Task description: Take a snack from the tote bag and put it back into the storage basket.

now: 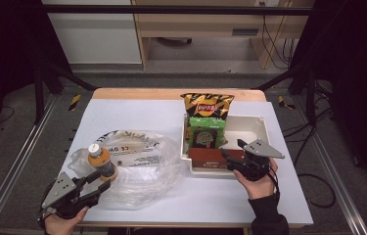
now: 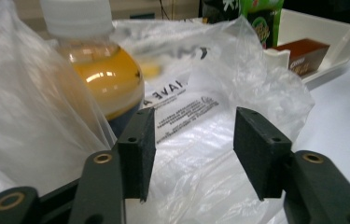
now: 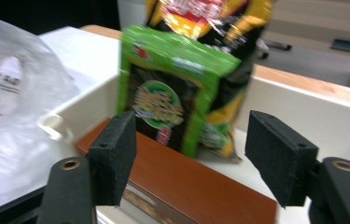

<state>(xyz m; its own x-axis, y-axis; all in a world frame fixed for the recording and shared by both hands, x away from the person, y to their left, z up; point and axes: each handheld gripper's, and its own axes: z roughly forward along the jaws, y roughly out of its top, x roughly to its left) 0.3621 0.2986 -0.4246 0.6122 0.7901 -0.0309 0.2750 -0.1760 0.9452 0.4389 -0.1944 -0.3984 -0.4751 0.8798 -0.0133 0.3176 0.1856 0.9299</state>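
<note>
A clear plastic bag [image 1: 142, 156] lies crumpled on the white table's left half. An orange-drink bottle [image 1: 101, 161] with a white cap stands upright among the bag's folds at its near left. My left gripper [image 1: 101, 180] is open just in front of the bottle; in the left gripper view the bottle [image 2: 102, 74] rises behind the left jaw and bag film [image 2: 219, 93] lies between the jaws. My right gripper [image 1: 232, 148] is open over the front of a white tray [image 1: 259, 128]. Its jaws straddle a brown box [image 3: 186, 182], and a green snack bag [image 3: 172, 98] stands behind the box.
A yellow-black chips bag [image 1: 207, 105] stands at the tray's far end behind the green snack bag [image 1: 206, 133]. The brown box [image 1: 208, 156] lies along the tray's near wall. A wooden edge borders the table's far side, with metal frame rails on both sides.
</note>
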